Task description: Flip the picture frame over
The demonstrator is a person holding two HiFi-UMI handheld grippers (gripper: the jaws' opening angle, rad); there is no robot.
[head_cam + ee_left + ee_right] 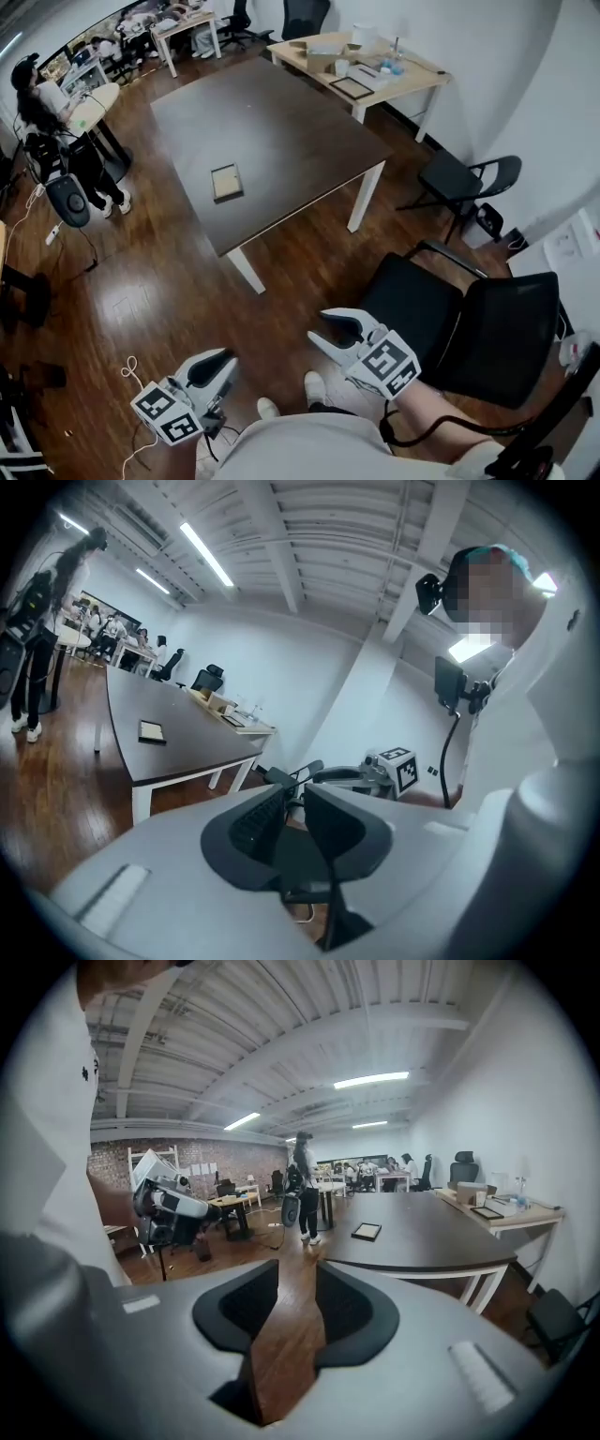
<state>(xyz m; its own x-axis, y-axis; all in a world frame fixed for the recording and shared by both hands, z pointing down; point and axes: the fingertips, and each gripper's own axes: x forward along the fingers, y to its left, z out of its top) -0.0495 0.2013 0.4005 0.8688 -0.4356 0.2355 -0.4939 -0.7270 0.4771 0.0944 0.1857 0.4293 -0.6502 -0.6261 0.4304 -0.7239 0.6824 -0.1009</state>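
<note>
Left gripper point(217, 367), right gripper point(328, 330): both are hanging released, jaws parted, gripping nothing.
Dark table point(281, 122): standing on the wooden floor point(141, 272), carrying the picture frame point(226, 182) lying flat, well apart from both grippers.
Black chair point(441, 314): sitting beside the right gripper.
Frame's upward face: too small for me to make out.
Pose: I am holding both grippers low, by my legs.

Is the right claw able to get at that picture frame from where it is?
Probably not yet. The right claw is open and empty, held low, and the picture frame lies on the dark table across a stretch of floor. Nothing blocks the way; stepping closer should do.
</note>
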